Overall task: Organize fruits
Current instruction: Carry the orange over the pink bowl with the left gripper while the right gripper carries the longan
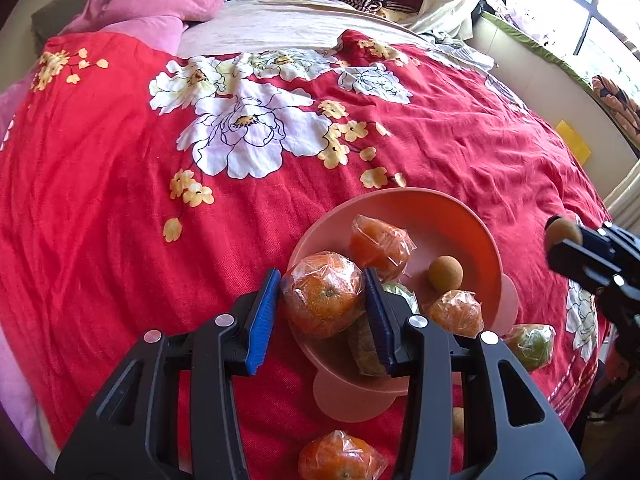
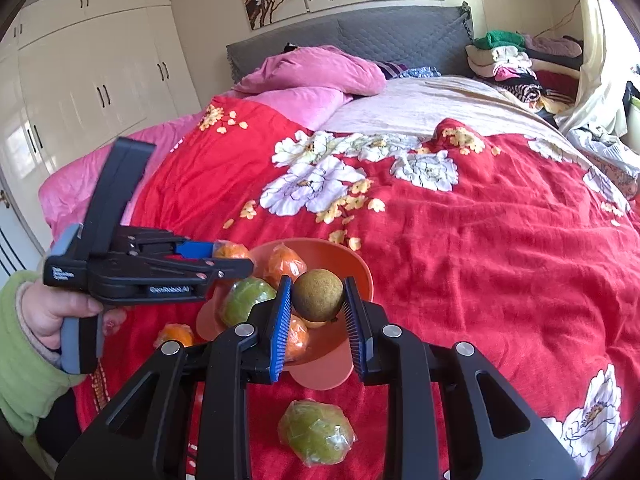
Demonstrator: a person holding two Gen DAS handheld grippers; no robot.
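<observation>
Loading step: I am gripping an orange [image 1: 323,300] in my left gripper [image 1: 320,312] and a brown fruit [image 2: 318,295] in my right gripper [image 2: 316,320], both over the bowl [image 1: 440,216]; next I should be lowering them in and letting go.

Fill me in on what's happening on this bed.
A person is sorting fruit into a pink bowl on the red floral bedspread, working a pair of tongs in each hand. The left tongs grip a plastic-wrapped orange over the bowl's near edge. The right tongs hold a small brown fruit above the bowl. Several fruits already sit inside; a wrapped green fruit and another wrapped orange lie outside on the bedspread.
</observation>
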